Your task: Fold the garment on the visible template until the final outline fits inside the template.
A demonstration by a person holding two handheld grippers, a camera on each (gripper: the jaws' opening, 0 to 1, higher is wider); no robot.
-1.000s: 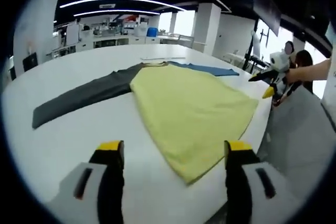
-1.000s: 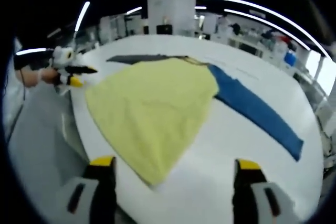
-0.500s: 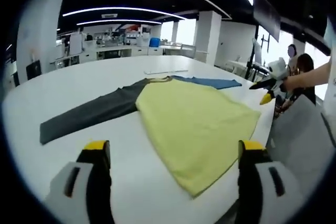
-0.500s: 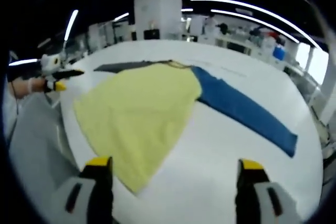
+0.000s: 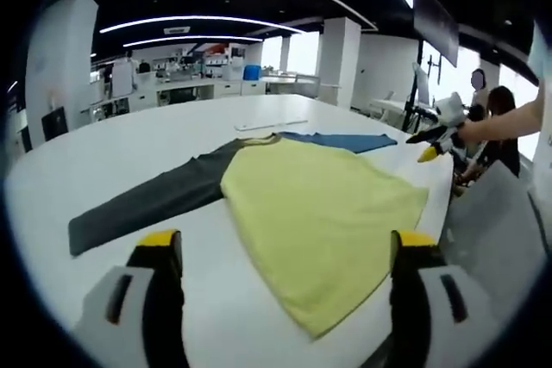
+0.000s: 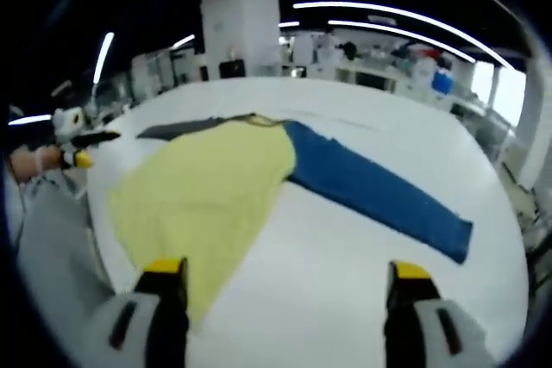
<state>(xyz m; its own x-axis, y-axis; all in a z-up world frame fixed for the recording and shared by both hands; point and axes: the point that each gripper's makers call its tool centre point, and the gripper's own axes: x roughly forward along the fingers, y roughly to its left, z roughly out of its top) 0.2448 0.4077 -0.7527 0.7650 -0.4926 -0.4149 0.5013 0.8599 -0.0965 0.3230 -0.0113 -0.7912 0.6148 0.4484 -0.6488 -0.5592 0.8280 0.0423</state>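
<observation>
From my left gripper view, going left to right: the grey sleeve (image 5: 147,204) lies flat on the white table (image 5: 103,152), then the yellow body of the garment (image 5: 323,217), its hem reaching the table's near edge, then the blue sleeve (image 5: 341,140) behind it. My left gripper (image 5: 280,256) hovers over the table with jaws spread wide, holding nothing. In my right gripper view, the right gripper (image 6: 280,286) is likewise spread and empty above the table.
</observation>
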